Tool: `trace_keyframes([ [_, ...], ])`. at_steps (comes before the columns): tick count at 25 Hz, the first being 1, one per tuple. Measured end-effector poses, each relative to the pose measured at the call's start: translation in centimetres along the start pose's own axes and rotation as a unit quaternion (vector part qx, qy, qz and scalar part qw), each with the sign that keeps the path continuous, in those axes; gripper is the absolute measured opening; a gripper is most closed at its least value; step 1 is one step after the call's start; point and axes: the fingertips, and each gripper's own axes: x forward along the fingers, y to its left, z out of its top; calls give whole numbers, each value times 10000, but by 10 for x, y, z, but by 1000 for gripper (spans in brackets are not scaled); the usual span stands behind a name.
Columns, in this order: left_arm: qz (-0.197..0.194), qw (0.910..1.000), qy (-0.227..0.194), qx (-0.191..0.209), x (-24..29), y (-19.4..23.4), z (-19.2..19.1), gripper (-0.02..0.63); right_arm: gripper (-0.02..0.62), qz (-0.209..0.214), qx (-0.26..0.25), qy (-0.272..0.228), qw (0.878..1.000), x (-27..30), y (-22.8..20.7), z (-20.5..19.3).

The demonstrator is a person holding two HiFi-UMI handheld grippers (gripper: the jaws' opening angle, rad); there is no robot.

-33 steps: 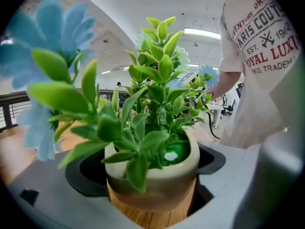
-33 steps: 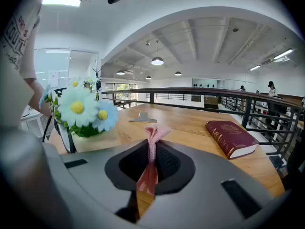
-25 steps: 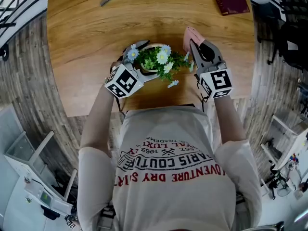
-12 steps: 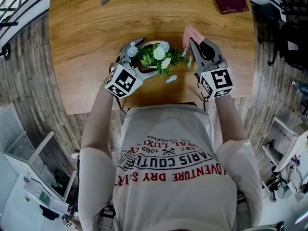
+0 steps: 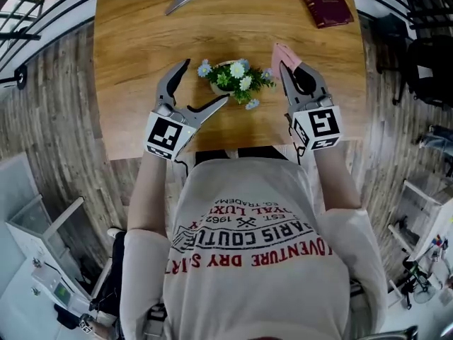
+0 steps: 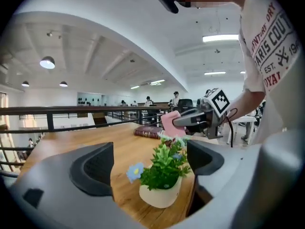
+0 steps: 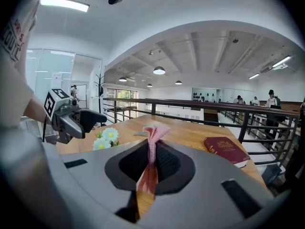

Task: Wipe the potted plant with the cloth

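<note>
The table is smooth, grained wood, the cloth soft pink fabric, the pot matt cream.

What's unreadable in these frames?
- Potted plant: head view, foliage covers most of its pot.
- Cloth: right gripper view, lower part buried between the right gripper's shut jaws; full size unknown.
- Book: head view, far end cut by the top edge; cover print too small.
- Cloth-to-plant contact: they overlap in left gripper view; cannot tell.
</note>
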Motion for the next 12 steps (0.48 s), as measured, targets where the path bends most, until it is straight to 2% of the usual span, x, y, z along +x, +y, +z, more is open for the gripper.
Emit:
trace_keyframes([
  [2, 317, 9993, -165, 94, -11, 3, 22, 479, 43, -60, 15, -73, 10000, -6, 5, 10],
  [3, 576, 9979, -278, 115, -18, 7, 33, 358, 43, -86, 33, -117, 9999, -8, 7, 15],
  [4, 849, 9955, -416, 111, -24, 13, 44, 193, 43, -104, 46, -169, 9998, -11, 9, 20],
  [5, 1064, 9928, -547, 104, -30, 17, 54, 140, 43, -117, 48, -228, 9997, -13, 10, 26],
  [9, 1602, 9837, -773, 255, -48, 26, 82, 39, 43, -179, -34, -507, 9985, -23, 14, 49],
  [12, 1850, 9791, -799, 279, -58, 29, 94, 20, 43, -247, -27, -695, 9973, -28, 13, 64],
])
